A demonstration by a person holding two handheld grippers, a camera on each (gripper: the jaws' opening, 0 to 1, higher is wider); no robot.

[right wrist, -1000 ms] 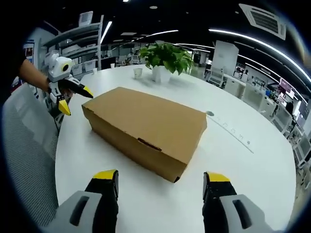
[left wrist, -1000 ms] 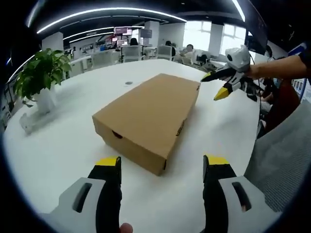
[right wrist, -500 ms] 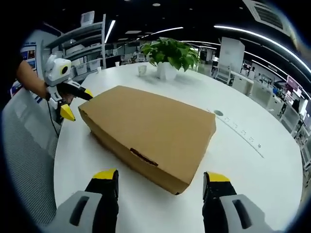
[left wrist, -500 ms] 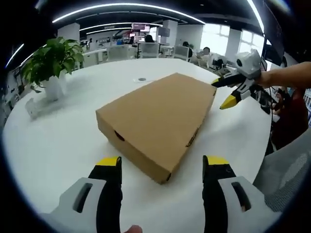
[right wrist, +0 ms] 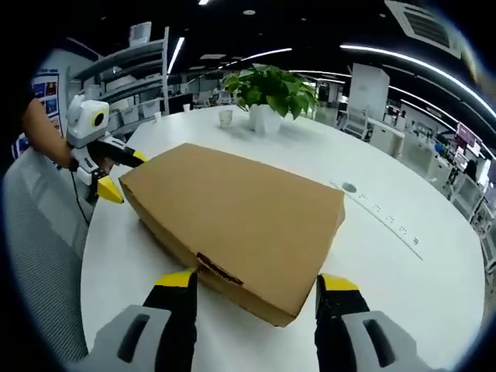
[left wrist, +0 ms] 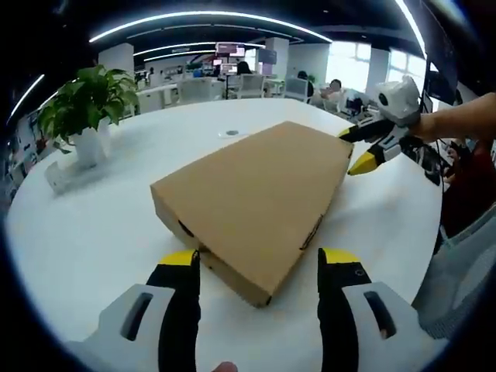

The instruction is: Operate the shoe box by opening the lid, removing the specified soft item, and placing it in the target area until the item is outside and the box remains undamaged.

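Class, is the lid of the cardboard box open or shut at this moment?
Shut: the lid lies flat over the box, with no gap and nothing inside showing.

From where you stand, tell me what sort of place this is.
Most likely an open-plan office. A large white round meeting table holds the closed cardboard shoe box and a potted plant; rows of desks under long ceiling strip lights fill the background.
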